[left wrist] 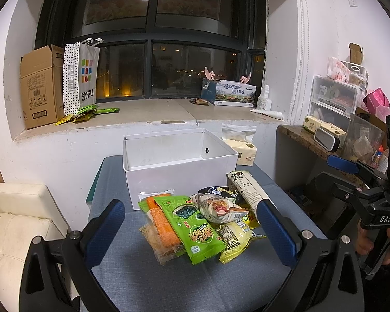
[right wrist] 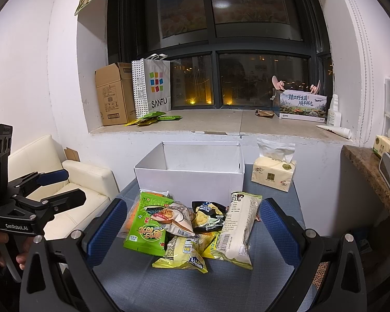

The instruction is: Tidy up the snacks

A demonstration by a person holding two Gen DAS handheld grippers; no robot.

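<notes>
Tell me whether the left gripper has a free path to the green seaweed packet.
Probably yes: the left gripper is open, and the green seaweed packet lies on top of the pile between its fingers, uncovered.

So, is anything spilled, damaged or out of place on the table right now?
Nothing is spilled or torn. The snacks lie in a loose, overlapping heap on the table in front of the white box, which looks empty so far. Both tongs, left and right, are open and hold nothing.
</notes>
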